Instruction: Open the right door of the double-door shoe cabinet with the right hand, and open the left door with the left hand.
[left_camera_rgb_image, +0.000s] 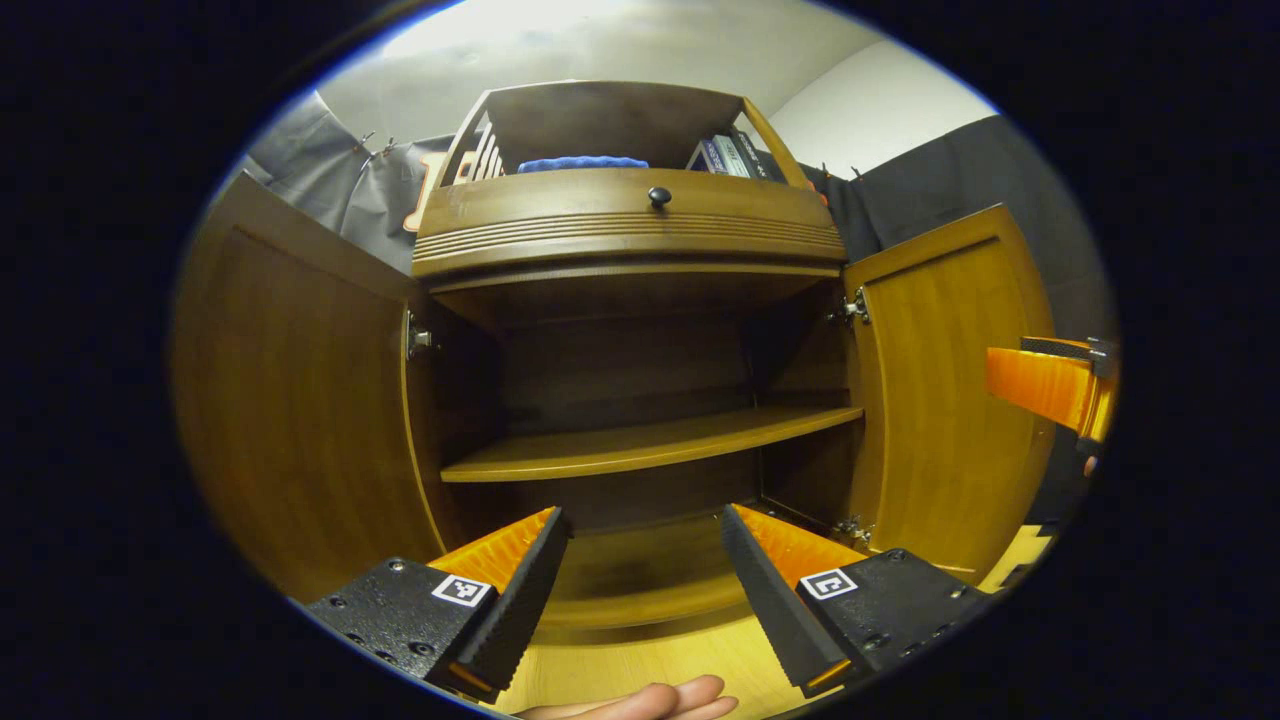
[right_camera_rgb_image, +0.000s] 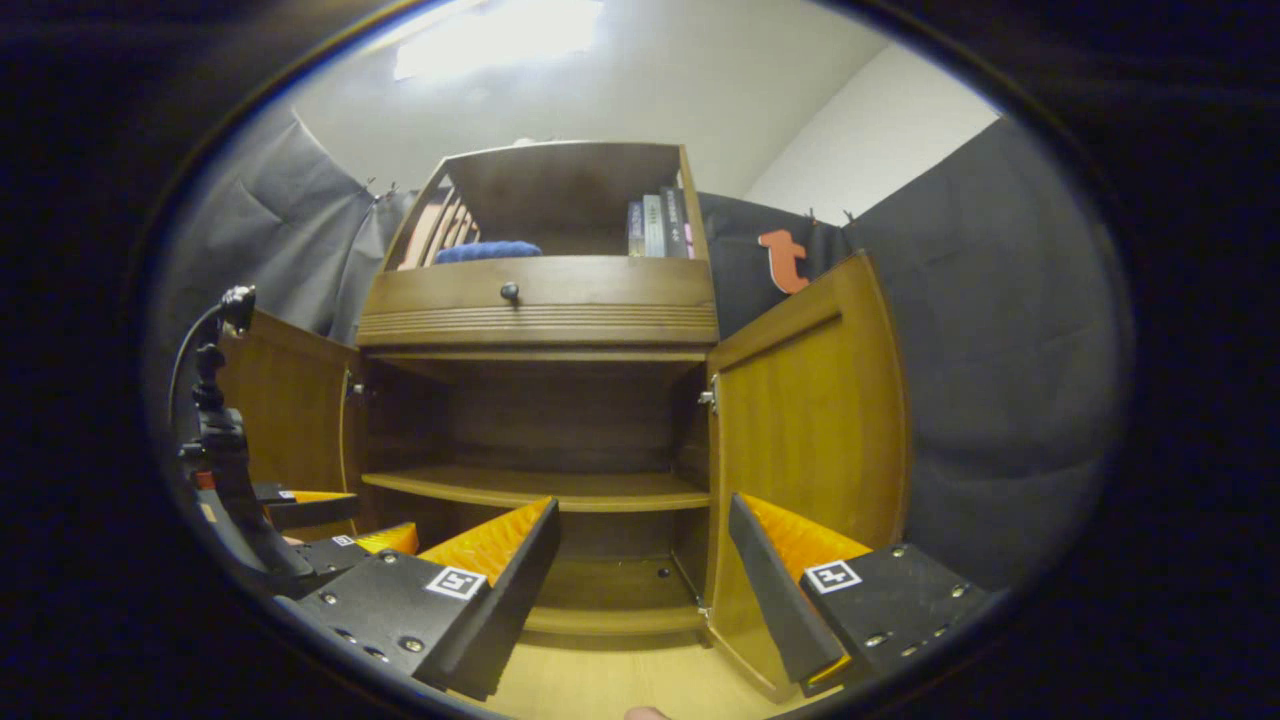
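1. The brown wooden shoe cabinet (left_camera_rgb_image: 630, 230) stands in front of both grippers, on a light wooden floor (left_camera_rgb_image: 650, 660).
2. Its left door (left_camera_rgb_image: 300, 420) is swung wide open. In the right gripper view this door (right_camera_rgb_image: 295, 400) shows at the left side.
3. Its right door (left_camera_rgb_image: 945, 400) is swung open too. In the right gripper view it (right_camera_rgb_image: 810, 440) stands just behind the right gripper.
4. Inside the cabinet is one flat wooden shelf (left_camera_rgb_image: 640, 445) with dark space above and below it.
5. Above the doors is a drawer with a small round black knob (left_camera_rgb_image: 659, 196).
6. On top of the cabinet lie a blue cloth (left_camera_rgb_image: 583, 163) and some books (left_camera_rgb_image: 725, 155).
7. The left gripper (left_camera_rgb_image: 645, 575) is spread apart and holds nothing. It is near the bottom of the cabinet, not touching either door.
8. The right gripper (right_camera_rgb_image: 645, 575) is spread apart too and holds nothing.
9. A bit of a hand (left_camera_rgb_image: 640, 702) shows at the bottom of the left gripper view.
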